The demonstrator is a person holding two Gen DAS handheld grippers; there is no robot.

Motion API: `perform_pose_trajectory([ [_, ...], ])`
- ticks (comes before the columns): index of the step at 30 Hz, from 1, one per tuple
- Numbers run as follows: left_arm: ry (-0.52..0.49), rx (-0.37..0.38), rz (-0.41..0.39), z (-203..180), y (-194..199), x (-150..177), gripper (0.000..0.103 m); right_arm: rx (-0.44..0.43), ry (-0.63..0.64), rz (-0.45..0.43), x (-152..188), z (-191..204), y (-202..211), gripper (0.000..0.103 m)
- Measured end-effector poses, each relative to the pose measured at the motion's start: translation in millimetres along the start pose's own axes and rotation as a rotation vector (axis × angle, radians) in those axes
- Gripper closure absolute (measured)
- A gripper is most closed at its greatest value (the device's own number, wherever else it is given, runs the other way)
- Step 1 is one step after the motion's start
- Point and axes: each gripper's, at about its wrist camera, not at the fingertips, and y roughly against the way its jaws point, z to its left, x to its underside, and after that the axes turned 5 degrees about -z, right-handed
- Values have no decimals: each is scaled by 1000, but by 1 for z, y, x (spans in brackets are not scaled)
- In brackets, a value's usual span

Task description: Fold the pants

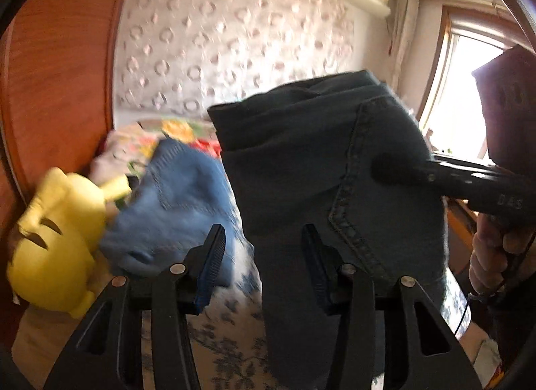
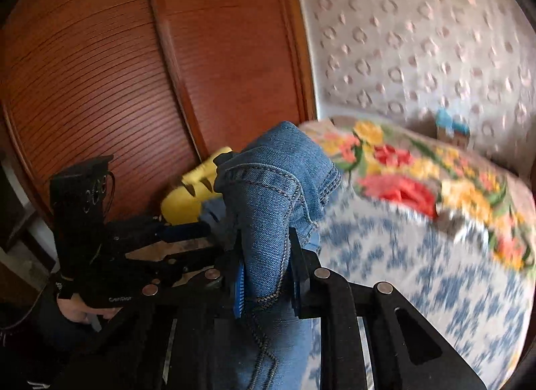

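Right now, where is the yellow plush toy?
In the left wrist view the yellow plush toy lies at the far left on the bed, beside the wooden wardrobe, with a light blue garment to its right.

Both grippers were black linkage frames with silver pivot rivets. Left gripper (image 1: pixel 264 256) and right gripper (image 2: pixel 266 272) carried ribbed blue pads (image 2: pixel 238 293); white lettering marked each handle.
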Motion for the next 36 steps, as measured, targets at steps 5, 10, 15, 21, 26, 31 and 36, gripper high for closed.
perform_pose_trajectory([
  [5, 8, -38, -99, 21, 34, -21, 55, -12, 65, -33, -36, 24, -7, 82],
  [10, 26, -91, -182, 54, 65, -42, 55, -79, 102, -65, -72, 51, -26, 83],
  [15, 23, -174, -245, 89, 85, -60, 55, -222, 84, -118, -107, 65, -64, 83],
  [21, 11, -220, -201, 120, 47, -65, 54, -359, -149, -162, -96, -2, -142, 82],
  [26, 41, -161, -65, 139, -27, -44, 54, -209, -279, 46, -22, -93, -233, 82],
  [31, 39, -130, 26, 138, -75, -19, 54, -161, -371, 87, 9, -151, -245, 79],
  [36, 20, -126, 85, 134, -91, -11, 55, -79, -317, 87, -5, -144, -242, 72],
])
